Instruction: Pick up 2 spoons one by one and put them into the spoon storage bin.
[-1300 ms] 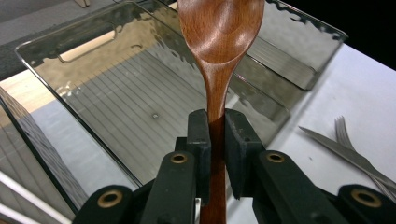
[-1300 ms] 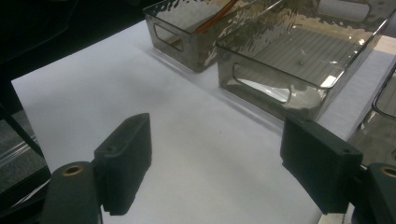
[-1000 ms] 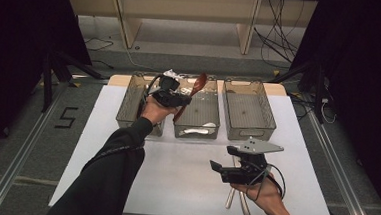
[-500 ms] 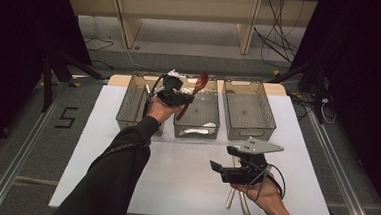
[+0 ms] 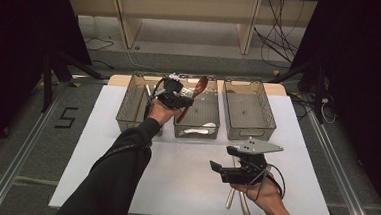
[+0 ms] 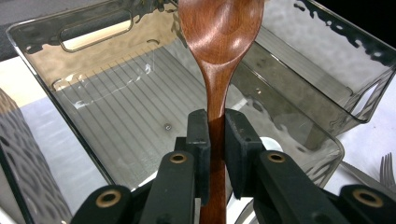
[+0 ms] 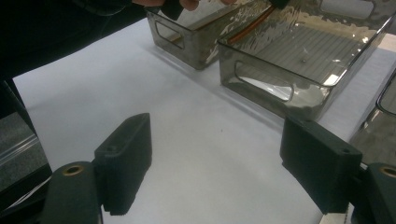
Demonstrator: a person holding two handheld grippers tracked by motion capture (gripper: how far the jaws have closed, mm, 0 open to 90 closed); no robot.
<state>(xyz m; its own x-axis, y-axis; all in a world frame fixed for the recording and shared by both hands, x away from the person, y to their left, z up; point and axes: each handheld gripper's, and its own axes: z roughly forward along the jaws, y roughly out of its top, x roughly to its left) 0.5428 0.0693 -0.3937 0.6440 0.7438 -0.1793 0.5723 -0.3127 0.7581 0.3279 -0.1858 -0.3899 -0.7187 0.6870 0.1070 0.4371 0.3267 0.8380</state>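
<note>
My left gripper (image 5: 179,99) is shut on the handle of a brown wooden spoon (image 5: 196,88) and holds it tilted above the middle clear bin (image 5: 213,120). In the left gripper view the spoon (image 6: 219,42) rises bowl-up between the pads (image 6: 201,135), with the bin's ribbed floor (image 6: 116,107) below. My right gripper (image 5: 220,170) hovers low over the white table near its front right, jaws wide apart with nothing between them. Its fingertips (image 7: 128,154) frame bare tabletop in the right gripper view.
Three clear bins stand in a row at the table's far side: left (image 5: 131,106), middle, right (image 5: 248,108). A white utensil (image 5: 198,131) lies in the middle bin. Metal utensils (image 5: 238,200) lie under my right hand. A fork (image 6: 386,168) lies beside the bin.
The left hand with the spoon has shifted slightly over the bins. The right gripper has stayed where it was.
</note>
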